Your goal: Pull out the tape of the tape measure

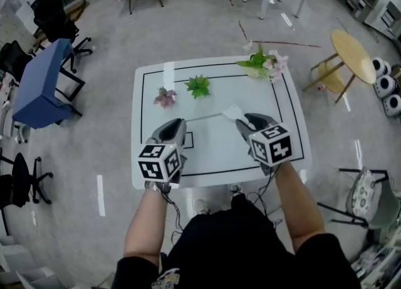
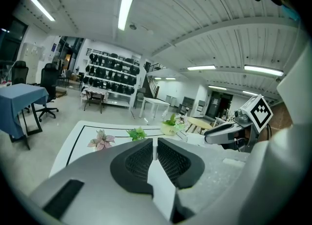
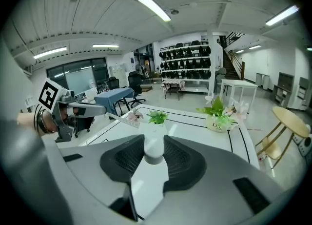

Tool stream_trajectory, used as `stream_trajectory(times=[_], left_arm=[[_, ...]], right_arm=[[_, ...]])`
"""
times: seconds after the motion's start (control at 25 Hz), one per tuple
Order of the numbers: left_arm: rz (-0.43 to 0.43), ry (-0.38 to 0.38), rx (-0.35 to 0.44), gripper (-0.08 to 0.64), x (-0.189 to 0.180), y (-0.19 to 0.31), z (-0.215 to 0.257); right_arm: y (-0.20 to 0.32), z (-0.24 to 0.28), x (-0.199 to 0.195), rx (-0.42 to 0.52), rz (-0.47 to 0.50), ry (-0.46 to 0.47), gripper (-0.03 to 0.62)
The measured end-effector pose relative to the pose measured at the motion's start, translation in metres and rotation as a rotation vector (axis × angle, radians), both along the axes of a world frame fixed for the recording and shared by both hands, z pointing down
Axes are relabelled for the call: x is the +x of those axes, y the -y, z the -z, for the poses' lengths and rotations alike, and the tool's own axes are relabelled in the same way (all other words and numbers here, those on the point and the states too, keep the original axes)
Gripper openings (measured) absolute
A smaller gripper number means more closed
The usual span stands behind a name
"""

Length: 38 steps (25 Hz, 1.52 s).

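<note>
Two claws were over a white surface [image 1: 219, 151] ruled with a black border line. The left claw [image 2: 155, 145] was clenched on the tape's end, its pads nearly meeting around the thin white strip. From there the tape [image 1: 203, 117] ran in a straight line to the right, above the surface, into the white case [image 3: 153, 147]. The right claw [image 1: 242, 120] grasped that case, with its pads pressed to the rounded sides and the jaws kept apart by it. Each claw bore a cube [image 1: 161, 161] printed with black-and-white square markers, patterns only, no words.

Along the far side of the surface, from left to right, lay a pink flower [image 1: 165, 96], a green sprig [image 1: 198, 85] and a pot [image 3: 218, 123] of green leaves and pale blooms. The pot carried dark lettering too small to read.
</note>
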<state>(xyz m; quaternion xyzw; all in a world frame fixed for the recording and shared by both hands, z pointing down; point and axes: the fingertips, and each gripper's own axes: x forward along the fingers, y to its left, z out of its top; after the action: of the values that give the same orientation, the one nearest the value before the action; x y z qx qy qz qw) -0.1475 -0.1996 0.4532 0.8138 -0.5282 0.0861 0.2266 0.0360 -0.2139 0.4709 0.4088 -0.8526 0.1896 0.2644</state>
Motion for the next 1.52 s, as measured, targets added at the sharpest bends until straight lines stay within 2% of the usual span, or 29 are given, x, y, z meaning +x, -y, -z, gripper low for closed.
stream_trajectory(times=[0.12,0.36,0.52,0.6,0.8,0.96,1.2,1.52], left_arm=[[0.024,0.0,-0.01,0.032,-0.009,0.002,-0.001],[0.021,0.004,-0.016,0.032,-0.013,0.004,-0.003],[0.066,0.007,-0.029,0.032,-0.024,0.006,-0.006],[0.069,0.002,-0.032,0.032,-0.027,0.007,-0.006],[0.068,0.012,-0.034,0.032,-0.027,0.007,-0.01],[0.109,0.023,-0.039,0.032,-0.038,0.01,-0.013],[0.116,0.038,-0.042,0.032,-0.044,0.011,-0.016],[0.152,0.031,-0.064,0.032,-0.055,0.011,-0.024]], right_arm=[[0.003,-0.001,0.01,0.003,-0.024,-0.016,0.121],[0.004,-0.003,0.017,-0.017,-0.041,0.004,0.121],[0.005,-0.004,0.029,-0.01,-0.064,-0.018,0.121],[0.005,-0.005,0.035,-0.028,-0.077,0.004,0.121],[0.005,-0.009,0.037,-0.029,-0.083,-0.001,0.121],[0.008,-0.012,0.045,-0.027,-0.099,-0.019,0.121],[0.009,-0.016,0.052,-0.047,-0.111,0.004,0.121],[0.012,-0.018,0.071,-0.047,-0.145,-0.008,0.121]])
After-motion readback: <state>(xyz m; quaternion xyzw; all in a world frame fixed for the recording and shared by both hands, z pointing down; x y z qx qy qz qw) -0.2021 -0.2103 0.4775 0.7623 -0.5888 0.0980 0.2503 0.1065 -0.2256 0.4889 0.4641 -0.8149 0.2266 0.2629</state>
